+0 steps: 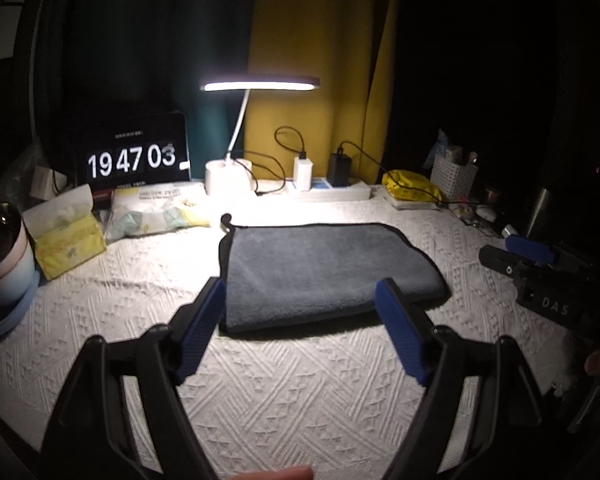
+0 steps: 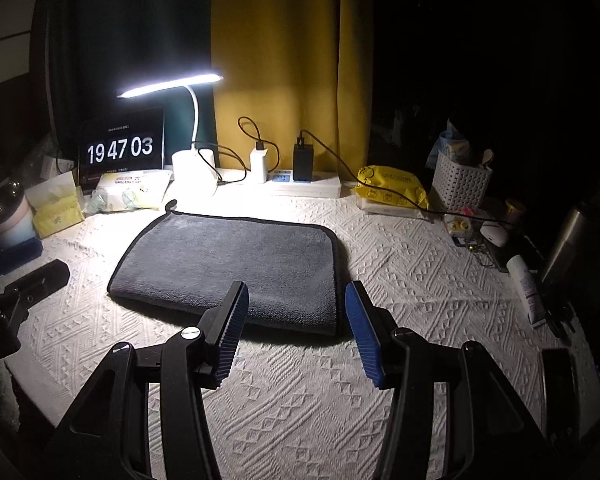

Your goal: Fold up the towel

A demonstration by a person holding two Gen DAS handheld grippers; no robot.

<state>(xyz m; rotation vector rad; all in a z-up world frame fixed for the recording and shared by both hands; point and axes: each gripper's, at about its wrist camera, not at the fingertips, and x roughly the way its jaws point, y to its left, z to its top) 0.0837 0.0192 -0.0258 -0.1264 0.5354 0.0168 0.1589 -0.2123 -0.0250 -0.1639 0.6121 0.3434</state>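
A grey towel (image 1: 320, 272) with a black hem lies folded flat on the white textured cloth; it also shows in the right wrist view (image 2: 236, 264). A small hanging loop sticks out at its far left corner. My left gripper (image 1: 300, 300) is open and empty, its blue pads just before the towel's near edge. My right gripper (image 2: 296, 304) is open and empty at the towel's near right corner. The right gripper also shows at the right of the left wrist view (image 1: 536, 260), and the left gripper at the left of the right wrist view (image 2: 36, 284).
A lit desk lamp (image 1: 260, 84), a clock display (image 1: 132, 158), tissue packs (image 1: 68, 236), a power strip with chargers (image 1: 332, 188), a yellow packet (image 2: 392, 188), a white basket (image 2: 460, 180) and small bottles (image 2: 526, 288) line the back and right edges.
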